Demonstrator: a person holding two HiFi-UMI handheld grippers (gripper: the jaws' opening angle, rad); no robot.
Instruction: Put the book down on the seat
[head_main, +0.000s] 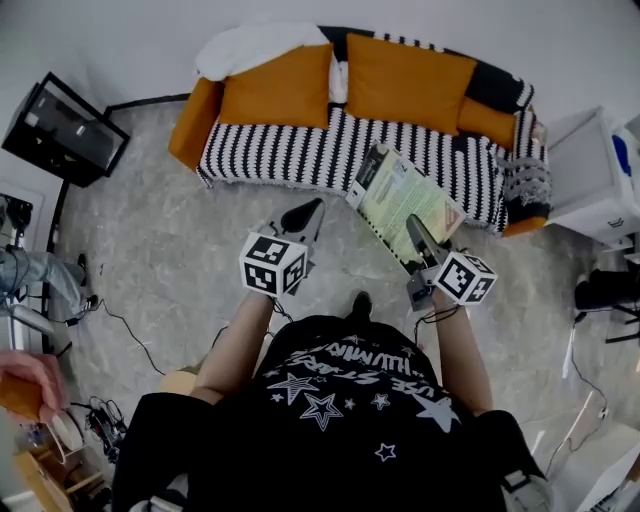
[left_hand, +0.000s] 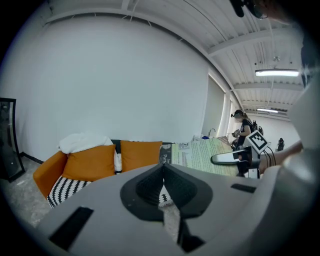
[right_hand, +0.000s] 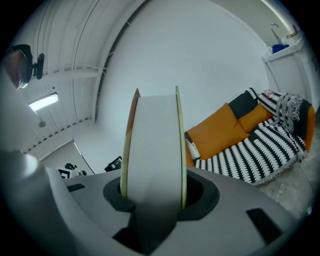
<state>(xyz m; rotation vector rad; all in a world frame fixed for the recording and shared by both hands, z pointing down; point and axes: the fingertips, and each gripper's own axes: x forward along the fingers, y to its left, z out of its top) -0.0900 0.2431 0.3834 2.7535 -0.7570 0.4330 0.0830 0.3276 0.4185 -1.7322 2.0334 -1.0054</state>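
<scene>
— What does the head view add?
— The whole sofa (head_main: 195, 120) ahead of both grippers: a long striped seat (head_main: 300, 150) with open room in front of the soft orange cushions (head_main: 275, 95).
— And the book (head_main: 405, 200)?
— It's thick and green-covered, clamped in the right gripper (head_main: 415, 228), in the air before the seat. That gripper's own view shows only its page edge.
— The left gripper (head_main: 312, 208)?
— Its jaws are pressed together with nothing between them.

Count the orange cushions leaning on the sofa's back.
3 on the sofa: the left cushion beside the white blanket, the middle cushion, and a smaller right cushion near the far end. The blanket may hide more.
</scene>
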